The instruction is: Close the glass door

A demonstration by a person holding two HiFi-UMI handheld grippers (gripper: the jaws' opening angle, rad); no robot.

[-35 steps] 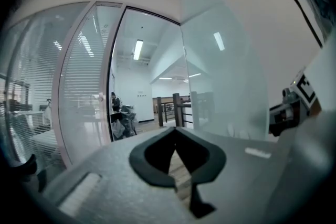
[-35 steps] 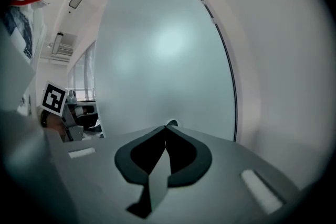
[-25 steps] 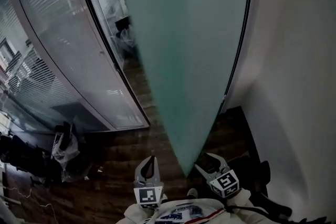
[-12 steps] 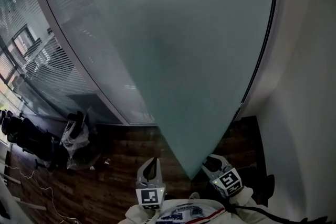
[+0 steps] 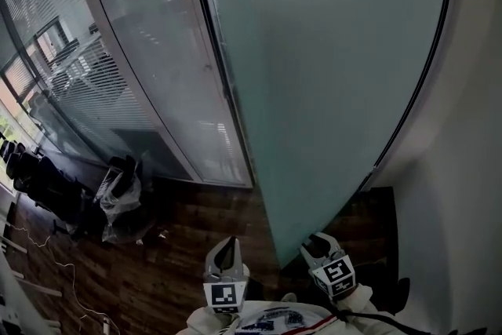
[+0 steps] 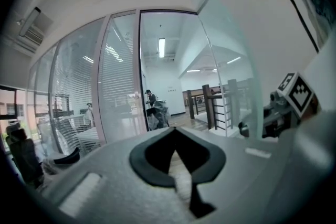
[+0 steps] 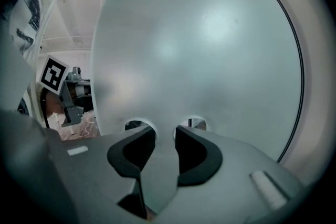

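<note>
The frosted glass door (image 5: 337,74) stands ajar and fills most of the head view; its hinge side runs along the dark strip by the white wall (image 5: 471,169), and its free edge comes down to a point just above the two grippers, over the wooden floor (image 5: 180,247).

The right gripper (image 5: 317,241) is at that free edge; in the right gripper view its jaws have just been closing and now straddle the pane, with the frosted glass (image 7: 199,50) running down between the two dark pads; they look pressed onto it from both sides, though the frosting makes the contact itself hard to see. The left gripper (image 5: 226,241) hangs just beside it on the open side of the door, apart from the glass; its jaws are together at the tips with nothing between them, only floor showing through the gap lower down (image 6: 174,131).

What the coming move turns on is the direction from the held edge to the door jamb (image 5: 227,86): the dark upright post that ends the glass partition (image 5: 133,27) with its blinds. The jamb lies to the left of the door's edge, on the left gripper's side; the left gripper view shows the jamb (image 6: 139,71) and a lit opening between it and the pane, so the doorway is not yet shut. The door's long axis is upright, so its edge has to sweep sideways toward that post; the right hand, already on the glass, is the one placed to carry it; the left could only push flat against the pane.
</note>
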